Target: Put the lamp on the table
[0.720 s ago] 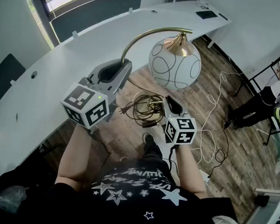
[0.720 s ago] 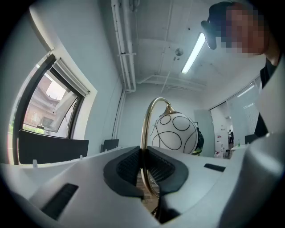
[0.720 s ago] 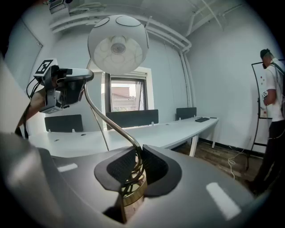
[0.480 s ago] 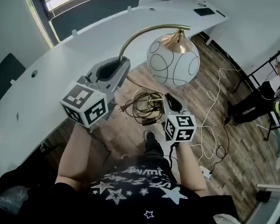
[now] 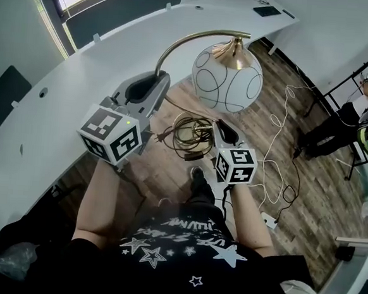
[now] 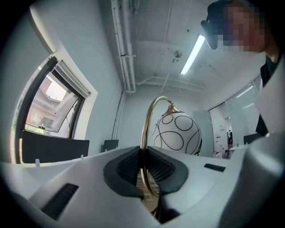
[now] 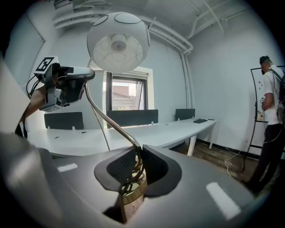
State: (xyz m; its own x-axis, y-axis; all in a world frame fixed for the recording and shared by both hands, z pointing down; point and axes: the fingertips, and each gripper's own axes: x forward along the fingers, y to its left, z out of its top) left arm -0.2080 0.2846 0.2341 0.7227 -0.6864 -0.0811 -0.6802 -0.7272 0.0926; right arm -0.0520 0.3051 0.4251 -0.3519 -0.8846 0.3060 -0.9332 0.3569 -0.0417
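A long white table (image 5: 62, 83) curves past a wooden floor (image 5: 319, 204). The lamp (image 5: 227, 77) is held in the air beside the table, over the floor. The left gripper (image 5: 152, 88) is clamped on its curved brass neck, and the right gripper (image 5: 223, 130) on its lower stem, by the coiled cord (image 5: 188, 134).

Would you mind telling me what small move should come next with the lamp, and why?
Probably carry the lamp forward over the white table: the left gripper and right gripper both clamp its brass stem, yet it hangs above the floor.
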